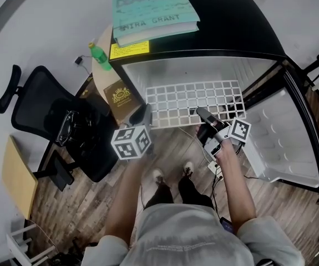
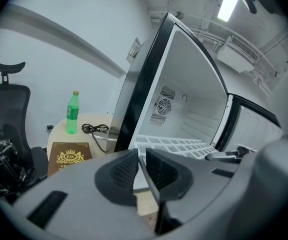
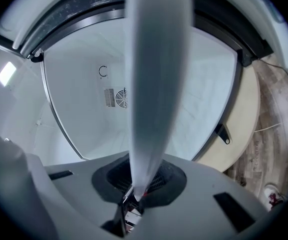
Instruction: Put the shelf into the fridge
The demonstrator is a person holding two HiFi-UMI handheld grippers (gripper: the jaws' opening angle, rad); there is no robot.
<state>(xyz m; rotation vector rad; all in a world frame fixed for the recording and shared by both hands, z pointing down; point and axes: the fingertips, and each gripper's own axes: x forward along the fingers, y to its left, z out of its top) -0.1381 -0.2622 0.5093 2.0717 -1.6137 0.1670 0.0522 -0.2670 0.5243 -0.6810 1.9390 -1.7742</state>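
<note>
The white grid shelf (image 1: pixel 195 100) lies level in the mouth of the open fridge (image 1: pixel 270 54), its back part inside the white cavity. My left gripper (image 1: pixel 144 115) is shut on the shelf's front left edge, and my right gripper (image 1: pixel 199 114) is shut on its front edge further right. In the left gripper view the black pads (image 2: pixel 121 171) pinch the thin shelf rim, and the grid (image 2: pixel 179 146) runs on into the fridge. In the right gripper view the shelf (image 3: pixel 154 84) shows edge-on as a pale blurred band that ends between the pads (image 3: pixel 156 184).
The fridge door (image 1: pixel 284 132) stands open at the right. A teal book (image 1: pixel 151 7) lies on top of the fridge. Left of it, a round table (image 1: pixel 101 73) holds a green bottle (image 1: pixel 99 55), a brown box (image 1: pixel 119 96) and a cable. A black office chair (image 1: pixel 54 121) stands at the left.
</note>
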